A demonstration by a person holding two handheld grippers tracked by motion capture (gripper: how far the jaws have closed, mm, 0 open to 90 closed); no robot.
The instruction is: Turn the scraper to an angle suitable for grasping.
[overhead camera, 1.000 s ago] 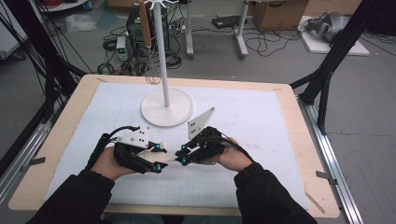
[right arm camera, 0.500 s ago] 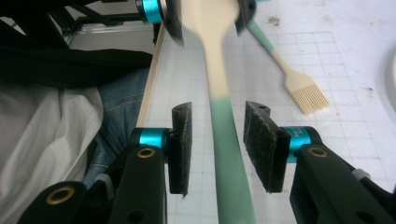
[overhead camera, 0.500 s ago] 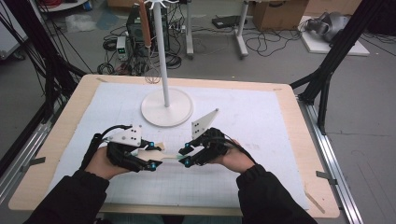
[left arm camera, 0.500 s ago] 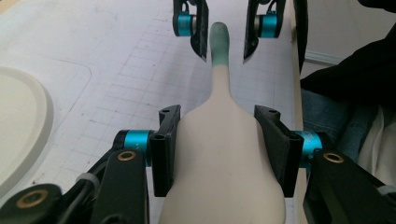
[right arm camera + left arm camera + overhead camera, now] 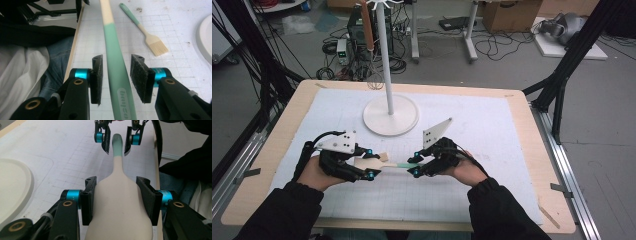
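Fingers (image 5: 88,195) of the left gripper (image 5: 371,165) clamp the spatula (image 5: 120,202) by its broad blade while the right gripper (image 5: 417,165), jaws just reopened, straddles the green handle ungripped, a brush (image 5: 147,33) lying beyond; next likely a fresh squeeze to finish the handover

Black claws (image 5: 393,166), teal hubs, brass screws, grey plates, black sleeves (image 5: 282,212)

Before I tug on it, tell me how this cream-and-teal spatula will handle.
The spatula is probably stiff: it juts out level from the left gripper without sagging. Being slim, it looks light. Its smooth teal handle could slip when squeezed.
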